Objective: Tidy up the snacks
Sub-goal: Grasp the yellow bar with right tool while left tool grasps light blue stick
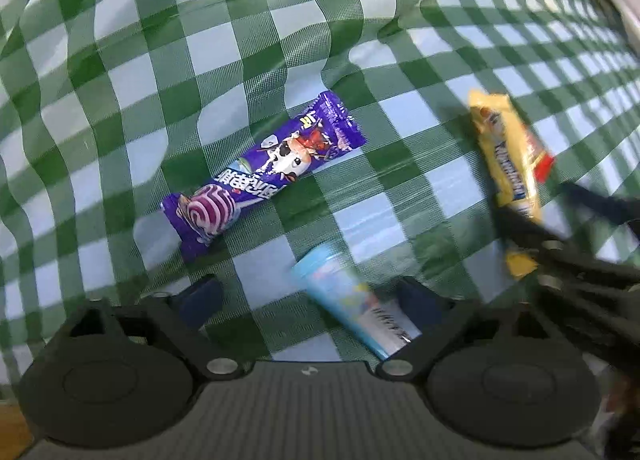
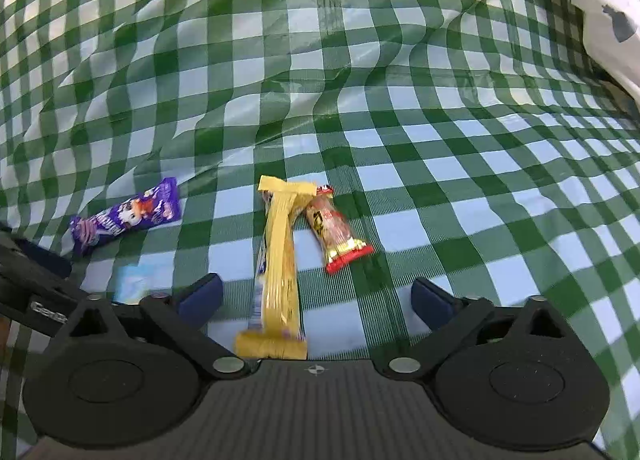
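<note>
Home table: wrinkled green-checked tablecloth

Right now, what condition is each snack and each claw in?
Purple wrapper: sealed, flat on the cloth, untouched.
Blue packet: lying between the open left claw fingers, not gripped.
Yellow bar: sealed, lying between the open right claw fingers, not gripped.
Red snack: sealed, flat, beside the yellow bar's far end.
Cloth: spread out, wrinkled.
</note>
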Motion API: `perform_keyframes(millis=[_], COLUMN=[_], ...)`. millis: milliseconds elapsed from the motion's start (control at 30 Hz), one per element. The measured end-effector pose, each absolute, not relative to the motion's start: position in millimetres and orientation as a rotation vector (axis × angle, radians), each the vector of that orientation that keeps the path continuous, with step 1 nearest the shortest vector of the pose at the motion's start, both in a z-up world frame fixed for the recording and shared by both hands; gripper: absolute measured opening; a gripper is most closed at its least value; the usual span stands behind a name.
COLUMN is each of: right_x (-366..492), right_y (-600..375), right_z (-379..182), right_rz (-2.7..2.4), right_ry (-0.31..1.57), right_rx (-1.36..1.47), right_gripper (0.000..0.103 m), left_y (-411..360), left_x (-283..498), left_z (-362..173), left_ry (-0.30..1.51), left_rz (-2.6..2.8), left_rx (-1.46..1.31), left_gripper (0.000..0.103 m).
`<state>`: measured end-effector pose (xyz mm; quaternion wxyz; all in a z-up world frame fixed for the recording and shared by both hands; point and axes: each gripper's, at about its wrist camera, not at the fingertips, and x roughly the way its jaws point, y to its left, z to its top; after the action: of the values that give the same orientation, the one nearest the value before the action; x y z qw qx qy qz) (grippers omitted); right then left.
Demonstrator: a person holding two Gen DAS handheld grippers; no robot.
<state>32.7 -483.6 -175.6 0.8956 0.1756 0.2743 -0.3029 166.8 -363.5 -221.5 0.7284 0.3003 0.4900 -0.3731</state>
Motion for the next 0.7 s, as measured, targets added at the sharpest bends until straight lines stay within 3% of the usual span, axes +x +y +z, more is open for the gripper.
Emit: perform_keyframes(millis=[33,67,100,133,167,233,567,600,700], right_x=[37,40,42,44,45,46,-36,-42,-61], right_y=[-484,-479,-473,-466,-460,-453,-409,-405,-397], right_z=[-179,-181,-184,-187,-188,-185,-145,-143,-144], right_rz=[-0.620,-0.623,-0.622,-0.615,-0.605,-0.604,-0.643,-0.645,-0.676], right_ry=[0.592,0.611,0.605,0.611,0.602,0.620,0.578,0.577,0.595], right_rx=[0.345,0.311,0.256,0.200,0.146,0.120,0.255,0.258,0.274], right_gripper=[0.074,0.074,0.072,0.055,0.027,0.026,0.026,0.026,0.026], left_y=[-361,-358,-356,-354,-352,-345,-291,-289,-302], left_x=[164,162,158,153,150,146,119,115,110], left_z=[-220,-219,-216,-213,-209,-195,-139,-143,-169], left_ry=[1.072,1.066,1.061,1.059,1.076,1.140,1.114,1.141,1.207], left_rz=[-0.822,-0.820,-0.824,-0.832,-0.839,-0.851,-0.875,-0.868,-0.832], left_rx=[0.657,0.650,0.645,0.641,0.635,0.552,0.447,0.445,0.479], left_gripper=[0.083,0.077,0.058,0.019,0.000,0.000,0.000,0.008,0.047])
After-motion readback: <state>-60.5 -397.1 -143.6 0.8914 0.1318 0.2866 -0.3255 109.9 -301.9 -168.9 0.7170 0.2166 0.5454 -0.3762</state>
